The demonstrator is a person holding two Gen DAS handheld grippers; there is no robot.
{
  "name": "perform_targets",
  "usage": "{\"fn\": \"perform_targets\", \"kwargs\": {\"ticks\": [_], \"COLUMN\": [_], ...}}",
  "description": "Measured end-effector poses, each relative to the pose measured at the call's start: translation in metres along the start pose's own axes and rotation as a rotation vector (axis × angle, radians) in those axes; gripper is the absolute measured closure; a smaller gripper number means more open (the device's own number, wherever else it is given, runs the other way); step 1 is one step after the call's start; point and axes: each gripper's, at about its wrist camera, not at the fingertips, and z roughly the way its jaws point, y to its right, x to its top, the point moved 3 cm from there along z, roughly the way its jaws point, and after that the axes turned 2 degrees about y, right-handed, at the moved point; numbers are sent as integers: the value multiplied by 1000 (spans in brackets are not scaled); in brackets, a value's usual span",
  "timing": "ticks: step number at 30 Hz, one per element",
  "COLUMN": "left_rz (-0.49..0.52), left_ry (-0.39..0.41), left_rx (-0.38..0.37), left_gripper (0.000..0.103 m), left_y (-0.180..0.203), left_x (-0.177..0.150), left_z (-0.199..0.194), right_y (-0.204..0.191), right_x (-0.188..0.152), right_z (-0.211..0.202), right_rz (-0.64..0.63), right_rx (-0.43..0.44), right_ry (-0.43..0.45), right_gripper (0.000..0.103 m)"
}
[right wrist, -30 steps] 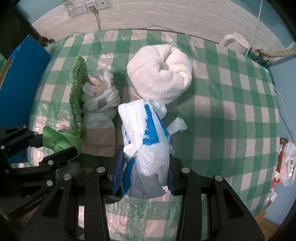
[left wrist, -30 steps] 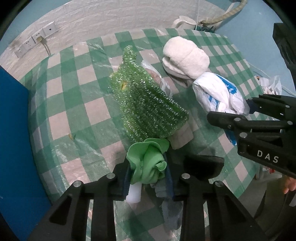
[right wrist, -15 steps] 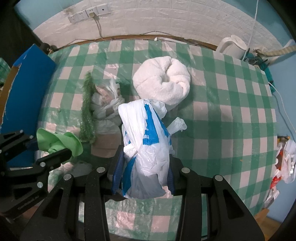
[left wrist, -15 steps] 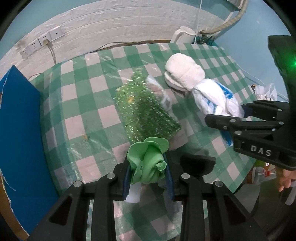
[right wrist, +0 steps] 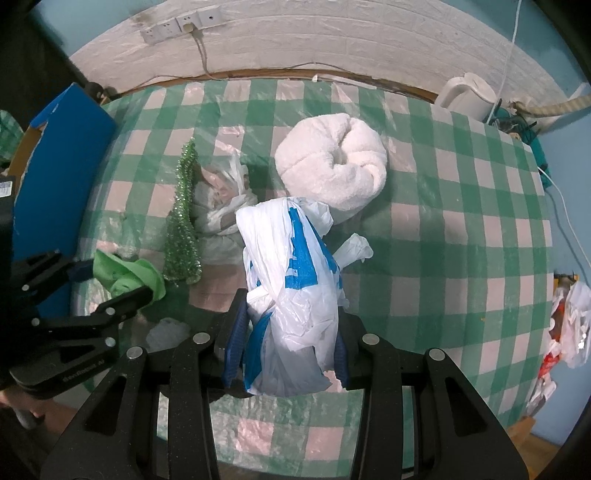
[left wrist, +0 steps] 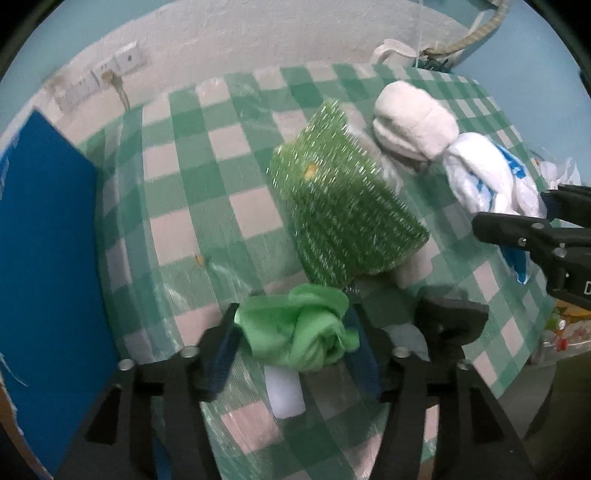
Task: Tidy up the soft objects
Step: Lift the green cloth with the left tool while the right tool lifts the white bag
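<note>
This looks like a lived-in room of a home. Ahead of the grippers a table wears a green-and-white checked tablecloth [right wrist: 461, 206] under clear plastic sheeting. Beyond its far edge runs a white brick-pattern wall [right wrist: 332, 40] carrying a row of wall sockets [right wrist: 181, 27] with a plugged-in cord. At the far right stands a white electric kettle [right wrist: 467, 96] beside blue-painted wall. To the right of the right gripper, off the table's edge, hang plastic shopping bags [right wrist: 569, 325].
</note>
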Motion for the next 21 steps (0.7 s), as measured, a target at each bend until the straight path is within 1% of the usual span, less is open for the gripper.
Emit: {"fn": "perform_targets", "kwargs": {"ticks": [1,3,6,9,11,13,16,17,18,19,20,21], "left_rz": [15,52,96,96,89,87,79,79,82,87,93,95], "left_ry": [14,40,43,31,20,9,-9,-10,-7,-2,-1,-2], "left_rx": [6,15,20,-7,-19,-20,-26,-30,-30,-28,-37,-37], "left_gripper": [33,31,31,31,38,50,61,62,66,75,81,83], "left_y": [2,9,16,18,17,17,16,16,16,16,17,18], "left_x": [1,3,2,0,-1,-3,-5,-5,-6,-6,-6,-6], "left_z": [-2,-6,-6,-3,-2,0,3,3,2,1,0,-1], "right_y": [0,0,3,5,5,5,4,4,4,5,5,5], "right_x": [0,0,0,0,-1,0,0,0,0,0,0,0], "right_z": [0,0,0,1,0,0,0,-1,-1,-1,-1,-2], "right_rz": [0,1,9,15,15,14,15,15,16,16,17,18], "right_rx": [1,1,1,0,1,2,4,6,7,7,7,7], "right_ry": [-1,-3,-6,-7,-7,-5,-4,-4,-3,-2,-3,-3], "right_gripper": [64,64,64,64,64,64,64,64,64,64,64,64]}}
